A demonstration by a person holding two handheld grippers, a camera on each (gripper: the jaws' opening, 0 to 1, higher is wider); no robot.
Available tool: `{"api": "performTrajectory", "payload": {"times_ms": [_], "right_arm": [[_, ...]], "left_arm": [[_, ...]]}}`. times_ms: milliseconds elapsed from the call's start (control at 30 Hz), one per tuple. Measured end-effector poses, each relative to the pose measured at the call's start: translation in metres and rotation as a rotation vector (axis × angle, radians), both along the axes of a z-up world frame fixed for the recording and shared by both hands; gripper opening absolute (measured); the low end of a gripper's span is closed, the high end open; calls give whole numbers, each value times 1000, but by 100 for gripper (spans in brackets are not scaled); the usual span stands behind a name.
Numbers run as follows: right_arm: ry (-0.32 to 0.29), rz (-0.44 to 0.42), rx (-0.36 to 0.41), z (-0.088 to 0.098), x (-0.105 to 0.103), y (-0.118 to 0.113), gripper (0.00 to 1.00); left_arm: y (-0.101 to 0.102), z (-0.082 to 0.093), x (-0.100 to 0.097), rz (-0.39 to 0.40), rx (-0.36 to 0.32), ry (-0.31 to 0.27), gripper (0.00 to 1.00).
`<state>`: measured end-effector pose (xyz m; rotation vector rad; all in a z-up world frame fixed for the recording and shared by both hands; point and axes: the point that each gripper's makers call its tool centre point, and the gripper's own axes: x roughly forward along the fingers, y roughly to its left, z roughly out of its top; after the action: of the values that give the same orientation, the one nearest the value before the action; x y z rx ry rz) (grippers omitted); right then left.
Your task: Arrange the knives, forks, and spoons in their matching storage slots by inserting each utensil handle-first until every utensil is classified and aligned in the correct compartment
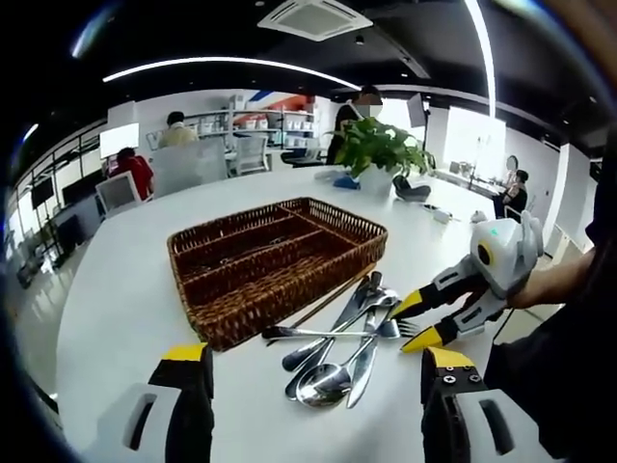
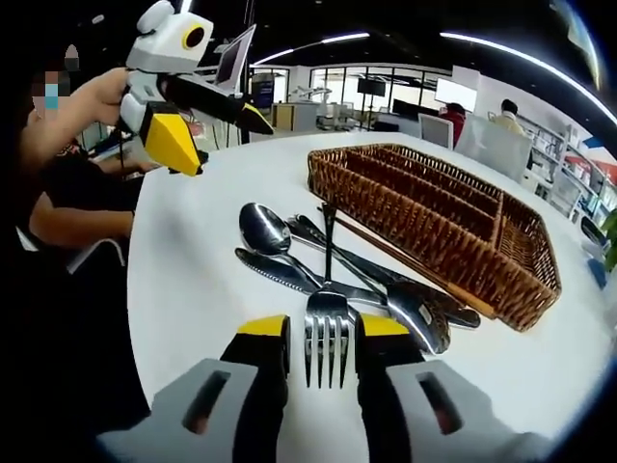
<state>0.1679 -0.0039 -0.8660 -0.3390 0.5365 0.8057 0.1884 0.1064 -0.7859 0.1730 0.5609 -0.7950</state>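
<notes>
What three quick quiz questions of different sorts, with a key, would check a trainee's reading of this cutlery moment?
1. True or false: the wicker basket already holds a sorted utensil.
2. Multiple choice: between the right gripper jaws lies (A) a spoon bowl, (B) the fork tines, (C) a knife blade.
3. Fill in: the left gripper hangs ____, over the white table, short of the cutlery pile.

Key
1. False: the compartments in view look empty, and the cutlery lies on the table beside the basket.
2. B: the tines point toward the camera, between the yellow-tipped jaws.
3. Open: its jaws stand apart with nothing between them.
</notes>
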Motion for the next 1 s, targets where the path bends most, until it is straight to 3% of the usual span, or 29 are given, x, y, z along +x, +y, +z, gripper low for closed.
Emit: {"api": "performTrajectory", "payload": {"times_ms": [1000], "right_arm": [[-18, -16, 15, -1, 2, -3, 17]], "left_arm": [[-5, -7, -6, -23, 9, 14, 90]]}}
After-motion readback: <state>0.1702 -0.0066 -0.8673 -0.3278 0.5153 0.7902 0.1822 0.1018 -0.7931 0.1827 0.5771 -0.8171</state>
